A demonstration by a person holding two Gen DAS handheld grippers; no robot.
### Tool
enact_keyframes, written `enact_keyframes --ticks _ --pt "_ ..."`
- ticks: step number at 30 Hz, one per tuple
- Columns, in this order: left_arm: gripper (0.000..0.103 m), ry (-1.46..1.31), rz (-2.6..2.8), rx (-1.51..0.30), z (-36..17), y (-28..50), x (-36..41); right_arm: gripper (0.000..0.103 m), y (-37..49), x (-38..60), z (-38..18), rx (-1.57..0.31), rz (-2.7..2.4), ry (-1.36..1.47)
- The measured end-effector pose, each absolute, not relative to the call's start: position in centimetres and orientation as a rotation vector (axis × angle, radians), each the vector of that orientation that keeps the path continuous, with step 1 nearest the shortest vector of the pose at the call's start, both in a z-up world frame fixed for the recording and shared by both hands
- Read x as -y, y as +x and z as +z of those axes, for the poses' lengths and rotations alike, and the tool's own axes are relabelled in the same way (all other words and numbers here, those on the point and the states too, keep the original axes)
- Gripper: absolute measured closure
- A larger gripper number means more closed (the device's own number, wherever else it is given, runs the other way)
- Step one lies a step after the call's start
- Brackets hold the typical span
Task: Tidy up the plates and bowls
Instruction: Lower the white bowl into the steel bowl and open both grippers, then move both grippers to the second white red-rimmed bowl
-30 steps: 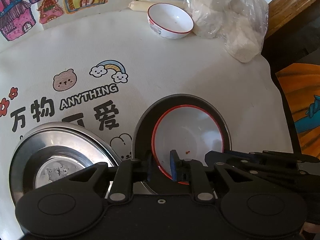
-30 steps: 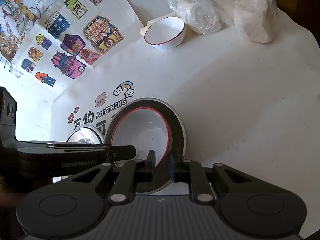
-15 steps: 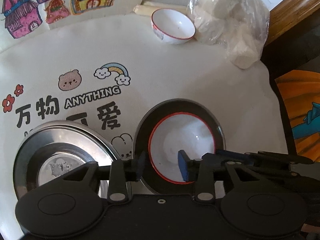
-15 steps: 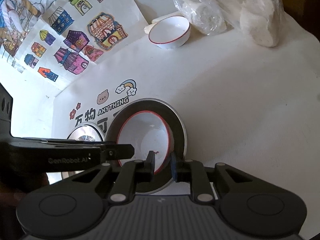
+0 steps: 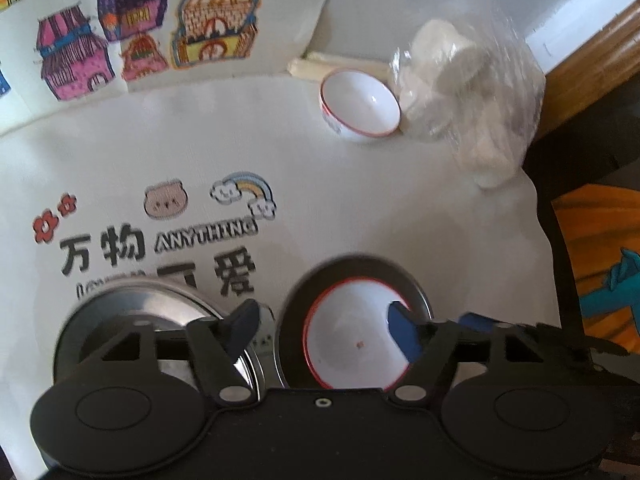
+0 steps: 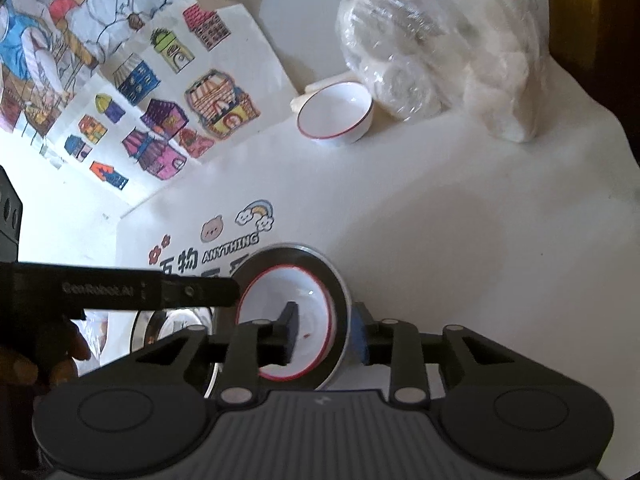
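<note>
Opening over the red-rimmed bowl (image 5: 352,344) nested in a steel plate (image 5: 416,292) at six o'clock, left gripper (image 5: 320,332) and right gripper (image 6: 324,328) grip nothing, apparently having released it.

White printed tablecloth (image 5: 360,208); coloured house drawings (image 6: 168,120) against pale wall (image 5: 400,8); wooden frame (image 5: 580,80) at right; daylight.

Setting: a home, likely a child's room or family table. Evidence: cartoon-printed white tablecloth (image 5: 360,208) with bear and rainbow; hand-coloured house drawings (image 6: 168,120) upper left; plastic bag of white rolls (image 6: 440,52) upper right; wooden frame (image 5: 592,52).
</note>
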State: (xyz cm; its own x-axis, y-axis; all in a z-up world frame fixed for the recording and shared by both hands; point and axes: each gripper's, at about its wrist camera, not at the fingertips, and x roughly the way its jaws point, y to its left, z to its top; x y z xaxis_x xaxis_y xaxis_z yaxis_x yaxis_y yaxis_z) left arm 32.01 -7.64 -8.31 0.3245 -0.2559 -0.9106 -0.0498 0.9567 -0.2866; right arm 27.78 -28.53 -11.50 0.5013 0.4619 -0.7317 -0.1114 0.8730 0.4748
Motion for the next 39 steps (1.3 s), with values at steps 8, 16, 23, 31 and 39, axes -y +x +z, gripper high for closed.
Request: enact_keyframes --ticks 8,16,23,31,39 --pt "0.001 -0.27 -0.078 -1.222 -8.4 33.5 7.6 0.029 28.8 30.1 -11.3 -0.977 0.328 0.392" --pt "0.001 -0.293 -0.032 -1.186 -9.2 34.6 7.6 0.0 29.8 31.9 -11.9 -0.984 0.28 0.442" --pt "0.001 -0.292 0.009 -1.173 -10.2 36.1 7.4 0.0 30.8 33.4 -12.9 -0.987 0.245 0.46" --pt "0.001 -0.22 0.022 -1.142 -10.9 39.7 7.6 0.0 33.2 34.2 -13.6 -0.962 0.233 0.446" --pt "0.001 -0.164 0.057 -1.125 -12.3 45.3 7.2 0.0 37.1 33.8 -14.0 -0.897 0.27 0.472"
